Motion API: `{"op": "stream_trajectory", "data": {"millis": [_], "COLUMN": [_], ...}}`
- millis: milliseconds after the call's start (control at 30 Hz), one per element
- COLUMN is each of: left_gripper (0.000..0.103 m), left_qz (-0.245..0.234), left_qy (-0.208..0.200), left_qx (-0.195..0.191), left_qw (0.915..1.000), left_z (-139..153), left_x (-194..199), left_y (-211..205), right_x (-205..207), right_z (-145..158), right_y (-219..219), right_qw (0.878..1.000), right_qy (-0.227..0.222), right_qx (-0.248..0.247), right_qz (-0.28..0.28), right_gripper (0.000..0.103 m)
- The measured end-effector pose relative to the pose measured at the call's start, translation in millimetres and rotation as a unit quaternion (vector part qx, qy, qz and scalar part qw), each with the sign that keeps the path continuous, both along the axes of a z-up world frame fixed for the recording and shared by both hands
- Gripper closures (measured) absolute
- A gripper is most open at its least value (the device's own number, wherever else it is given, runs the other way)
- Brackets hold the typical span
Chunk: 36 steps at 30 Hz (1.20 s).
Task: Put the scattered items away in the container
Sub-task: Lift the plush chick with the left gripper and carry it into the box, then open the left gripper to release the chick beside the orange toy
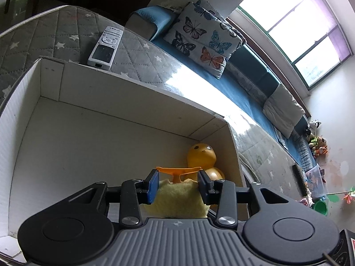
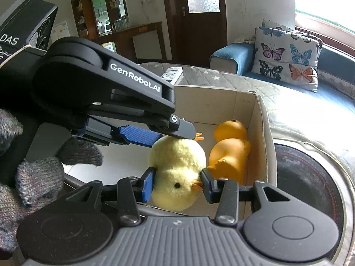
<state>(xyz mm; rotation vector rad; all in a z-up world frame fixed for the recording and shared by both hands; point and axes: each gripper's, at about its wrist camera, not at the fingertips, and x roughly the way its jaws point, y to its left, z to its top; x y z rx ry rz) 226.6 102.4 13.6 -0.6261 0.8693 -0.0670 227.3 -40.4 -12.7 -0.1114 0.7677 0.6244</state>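
Both grippers grip one yellow plush chick (image 2: pixel 177 166), held upside down over the near right corner of an open cardboard box (image 2: pixel 264 115). My right gripper (image 2: pixel 177 187) is shut on its head, a pad at each side of the face. My left gripper (image 1: pixel 178 185) is shut on its body (image 1: pixel 177 197), just below the orange feet (image 1: pixel 177 170). It reaches in from the left in the right wrist view (image 2: pixel 172 136). An orange rubber duck (image 1: pixel 200 155) lies in the box's right corner (image 2: pixel 230 148), beside the chick. The rest of the box floor (image 1: pixel 99 144) is bare.
A white remote (image 1: pixel 105 46) lies on the quilted star cover (image 1: pixel 137 55) behind the box. A sofa with a butterfly pillow (image 2: pixel 288 55) stands beyond. A dark round dish (image 2: pixel 310 177) sits right of the box. A knitted gloved hand (image 2: pixel 33 177) holds the left gripper.
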Motion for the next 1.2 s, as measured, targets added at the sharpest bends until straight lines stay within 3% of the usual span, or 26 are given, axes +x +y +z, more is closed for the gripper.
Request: {"op": "stream_trajectory", "data": {"millis": [767,1133,1200], "left_gripper": [0.058,0.058,0.059], "left_qz": [0.003,-0.016,-0.024], "left_qy": [-0.026,-0.051,-0.053], "left_qx": [-0.010,-0.006,-0.002], "left_qw": [0.9996,0.9985,0.9983], "left_z": [12.6,31.3,32.7], "left_x": [-16.4,-48.2,-54.2], "left_y": [8.3,-3.3,-7.4], "right_x": [-11.2,-50.3,-58.0], "right_z": [14.0,34.6,36.8], "right_y": [-2.5,-23.9,-28.7], "right_qw": [1.000,0.999,0.998], "right_qy": [-0.007,-0.043,-0.047], "right_qx": [-0.004,0.010,0.013], "right_qz": [-0.015,-0.028,-0.031], "right_gripper": [0.057,0.050,0.042]}}
